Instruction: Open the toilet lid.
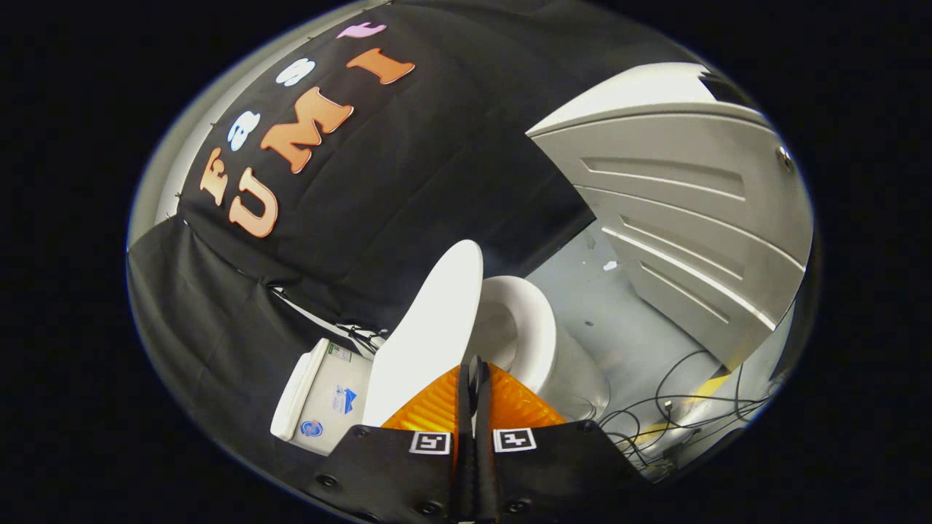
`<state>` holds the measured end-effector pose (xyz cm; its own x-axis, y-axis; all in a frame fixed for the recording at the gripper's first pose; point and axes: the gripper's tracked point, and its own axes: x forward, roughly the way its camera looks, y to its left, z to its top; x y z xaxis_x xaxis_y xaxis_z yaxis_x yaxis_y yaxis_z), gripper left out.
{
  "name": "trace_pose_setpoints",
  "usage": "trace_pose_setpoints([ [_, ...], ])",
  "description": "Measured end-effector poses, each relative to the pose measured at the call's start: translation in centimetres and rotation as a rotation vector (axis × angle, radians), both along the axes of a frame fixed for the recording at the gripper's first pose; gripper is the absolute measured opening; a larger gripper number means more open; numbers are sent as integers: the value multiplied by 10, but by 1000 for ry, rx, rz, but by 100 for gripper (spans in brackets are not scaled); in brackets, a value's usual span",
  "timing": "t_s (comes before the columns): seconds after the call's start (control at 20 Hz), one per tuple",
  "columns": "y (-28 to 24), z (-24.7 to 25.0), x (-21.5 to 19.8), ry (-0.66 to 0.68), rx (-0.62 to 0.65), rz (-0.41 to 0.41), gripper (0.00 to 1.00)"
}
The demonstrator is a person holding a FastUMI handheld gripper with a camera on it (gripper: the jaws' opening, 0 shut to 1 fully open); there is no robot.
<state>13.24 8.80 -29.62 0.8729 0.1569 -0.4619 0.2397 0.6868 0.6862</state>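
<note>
Just ahead of your claw (pixel 475 375), the toilet lid (pixel 429 335) is standing raised, tilting away from the seat ring (pixel 535 327), which is lying beyond the fingertips and slightly to their right. Your two fingers are pressing together along their whole length, with no gap between them; whether the tips are pinching the lid's near edge cannot be told. Left of the fingers, the cistern (pixel 324 404) is showing its stickered side. Beyond the seat ring, the grey floor (pixel 619 320) is running toward a panelled door (pixel 692 211). To the right of your claw, dark cables (pixel 677 415) are trailing across the floor.
</note>
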Motion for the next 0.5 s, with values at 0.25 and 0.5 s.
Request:
trace_pose_setpoints([
  [0.25,13,43,10,-44,-75,26,8],
  [0.5,53,119,24,-113,-165,95,8],
])
